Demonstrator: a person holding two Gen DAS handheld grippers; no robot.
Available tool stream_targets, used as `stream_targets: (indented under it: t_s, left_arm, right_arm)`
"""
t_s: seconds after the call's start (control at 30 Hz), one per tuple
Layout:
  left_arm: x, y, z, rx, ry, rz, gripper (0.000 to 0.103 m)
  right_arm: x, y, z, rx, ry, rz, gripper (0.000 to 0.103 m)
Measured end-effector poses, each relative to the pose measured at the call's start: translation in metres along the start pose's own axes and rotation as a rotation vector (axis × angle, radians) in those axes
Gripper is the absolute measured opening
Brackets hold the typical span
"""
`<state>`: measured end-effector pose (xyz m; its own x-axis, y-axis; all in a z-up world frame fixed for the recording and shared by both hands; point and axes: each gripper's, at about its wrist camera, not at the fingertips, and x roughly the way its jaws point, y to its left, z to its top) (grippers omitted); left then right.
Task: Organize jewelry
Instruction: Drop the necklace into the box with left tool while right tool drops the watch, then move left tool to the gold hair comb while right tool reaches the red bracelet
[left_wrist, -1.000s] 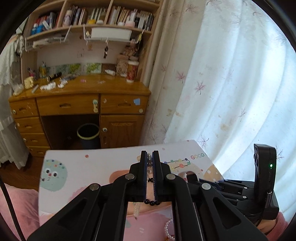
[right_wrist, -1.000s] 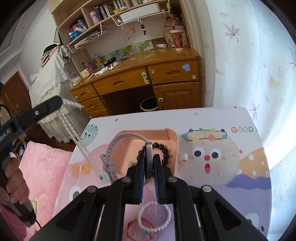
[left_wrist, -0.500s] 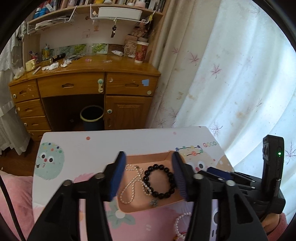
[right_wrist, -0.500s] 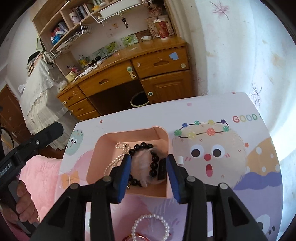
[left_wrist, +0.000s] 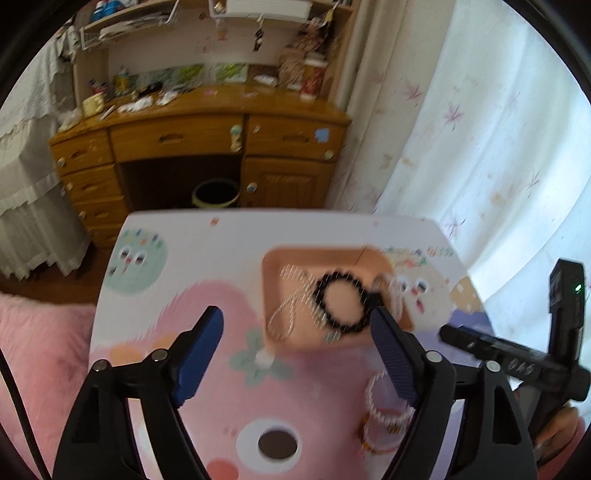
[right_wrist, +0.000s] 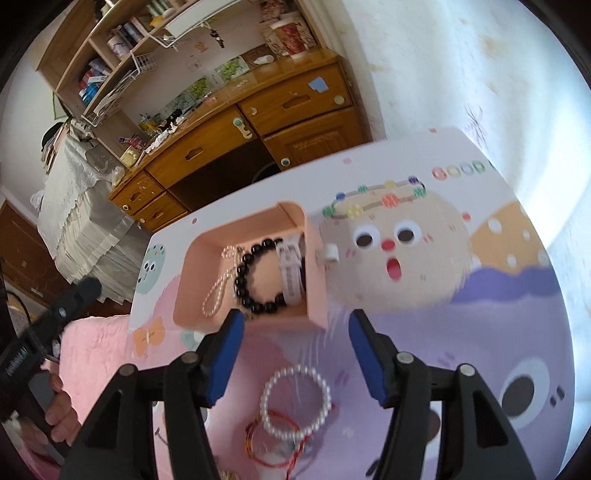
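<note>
both grippers (left_wrist: 295, 328) (right_wrist: 295, 332) agape — tray (right_wrist: 316, 266) holds black bracelet (right_wrist: 255, 277), pearl strand (right_wrist: 218, 291).

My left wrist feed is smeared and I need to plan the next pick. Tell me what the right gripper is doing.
Observer: The right gripper is open and empty, with its fingers spread just short of the pink tray.
Operator: Report what lies right of the black bead bracelet.
Observer: A pale watch strap lies inside the tray, between the black bead bracelet and the tray's right wall.
Operator: Describe the loose pieces outside the tray.
Observer: A pearl bracelet lies on the cartoon mat, overlapping a red string bracelet.
</note>
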<state>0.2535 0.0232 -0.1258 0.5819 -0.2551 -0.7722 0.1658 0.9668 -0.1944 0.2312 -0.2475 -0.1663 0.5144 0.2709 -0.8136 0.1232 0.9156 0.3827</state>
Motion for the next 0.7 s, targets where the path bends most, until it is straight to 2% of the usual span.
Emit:
stream_targets:
  t_s: [0.23, 0.33, 0.5, 0.7]
  left_arm:
    - [-0.011, 0.009, -0.049, -0.083, 0.093, 0.074, 0.082]
    - [-0.013, 0.009, -0.075, -0.111, 0.141, 0.108, 0.088]
    - [-0.016, 0.002, -0.124, -0.143, 0.237, 0.109, 0.094]
    - [-0.017, -0.013, -0.171, -0.147, 0.308, 0.13, 0.096]
  right_arm:
    - [-0.009, -0.021, -0.025, 0.087, 0.085, 0.034, 0.069]
    - [-0.009, -0.028, -0.034, 0.113, 0.127, 0.041, 0.071]
    - [-0.006, -0.036, -0.048, 0.139, 0.203, 0.07, 0.074]
    - [-0.001, -0.034, -0.061, 0.129, 0.285, 0.081, 0.075]
